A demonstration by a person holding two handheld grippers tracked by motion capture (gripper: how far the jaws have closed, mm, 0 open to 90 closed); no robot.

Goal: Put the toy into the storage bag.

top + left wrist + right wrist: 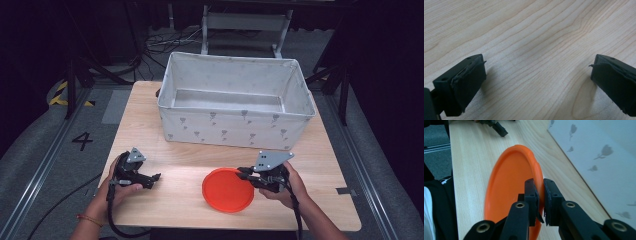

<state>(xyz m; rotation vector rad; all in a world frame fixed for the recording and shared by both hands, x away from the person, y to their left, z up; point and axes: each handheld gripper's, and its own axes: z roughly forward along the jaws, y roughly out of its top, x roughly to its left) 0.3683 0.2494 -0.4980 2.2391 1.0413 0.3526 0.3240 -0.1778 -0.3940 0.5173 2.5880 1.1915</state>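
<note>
An orange plate lies flat on the wooden table, near its front edge and right of centre. My right gripper comes in from the plate's right side. In the right gripper view the plate has its rim pinched between the two jaws, so the right gripper is shut on it. My left gripper rests low at the front left, about a hand's width left of the plate. Its jaws stand wide apart over bare wood, so the left gripper is open and holds nothing.
A large white fabric bin with a grey flower print stands open across the back half of the table; its wall rises just beyond the plate. Bare wood lies between the two grippers. Cables and frame legs are on the floor behind.
</note>
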